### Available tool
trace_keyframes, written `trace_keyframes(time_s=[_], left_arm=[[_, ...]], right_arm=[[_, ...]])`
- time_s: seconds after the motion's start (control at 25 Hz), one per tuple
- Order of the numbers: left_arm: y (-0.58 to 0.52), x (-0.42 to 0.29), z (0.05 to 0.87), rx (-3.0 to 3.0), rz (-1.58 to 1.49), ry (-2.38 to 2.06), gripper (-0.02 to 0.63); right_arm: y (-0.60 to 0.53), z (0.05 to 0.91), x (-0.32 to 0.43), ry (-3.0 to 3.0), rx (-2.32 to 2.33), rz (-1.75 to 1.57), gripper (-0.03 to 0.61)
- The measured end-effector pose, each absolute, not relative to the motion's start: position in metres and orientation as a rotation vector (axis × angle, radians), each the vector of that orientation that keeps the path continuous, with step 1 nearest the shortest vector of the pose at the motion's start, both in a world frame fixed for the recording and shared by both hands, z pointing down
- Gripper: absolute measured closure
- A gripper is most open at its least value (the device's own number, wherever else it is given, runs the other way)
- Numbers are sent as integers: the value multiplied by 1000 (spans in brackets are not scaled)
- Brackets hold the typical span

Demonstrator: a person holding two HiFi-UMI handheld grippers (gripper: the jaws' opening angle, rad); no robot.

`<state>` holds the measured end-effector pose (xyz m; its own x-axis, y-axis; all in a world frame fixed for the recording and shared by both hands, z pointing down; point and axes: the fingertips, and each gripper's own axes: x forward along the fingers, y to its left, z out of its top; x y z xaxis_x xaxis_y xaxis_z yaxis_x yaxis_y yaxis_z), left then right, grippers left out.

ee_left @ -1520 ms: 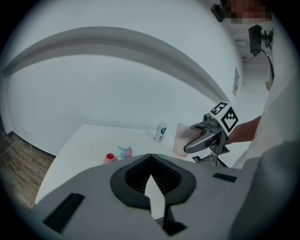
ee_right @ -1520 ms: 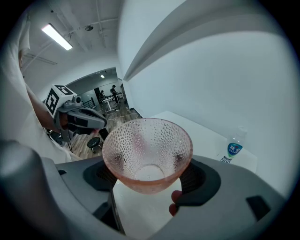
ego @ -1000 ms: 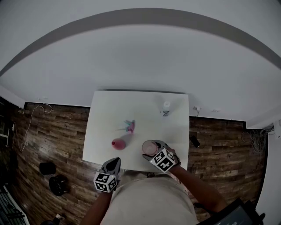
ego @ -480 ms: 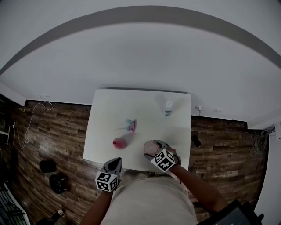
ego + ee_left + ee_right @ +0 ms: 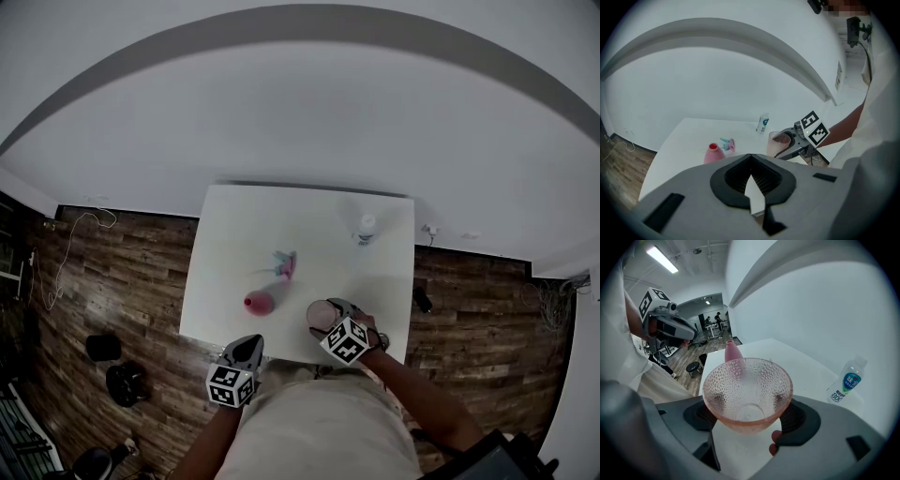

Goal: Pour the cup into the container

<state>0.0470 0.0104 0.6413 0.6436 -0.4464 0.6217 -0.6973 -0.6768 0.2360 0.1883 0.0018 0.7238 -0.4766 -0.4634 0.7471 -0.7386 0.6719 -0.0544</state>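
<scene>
My right gripper (image 5: 751, 422) is clamped on the dimpled pink glass cup (image 5: 747, 387), with a pad against each side of its lower wall. The cup is upright, near the squat pink container with the red mouth (image 5: 258, 302), on its right. I judge the grasp made and the pour not begun. Next, the cup must go over that small mouth and tip slowly, with careful aim. My left gripper (image 5: 750, 161) has its jaws together on nothing, hanging on the container's near side. I cannot tell what the cup holds, nor see inside the container. Beyond the container, to the right, stands a clear plastic bottle (image 5: 366, 226).
</scene>
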Motion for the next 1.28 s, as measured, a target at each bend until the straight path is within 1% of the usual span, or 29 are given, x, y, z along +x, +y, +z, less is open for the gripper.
trace_keyframes(time_s=[0.8,1.28], left_arm=[[11,41,648,2381,781,-914,604],[16,26,648,2354,781,-945,604]], right_arm=[[3,766,169,-2122,793,469,212],[4,786,153,-2121,733,427,212]])
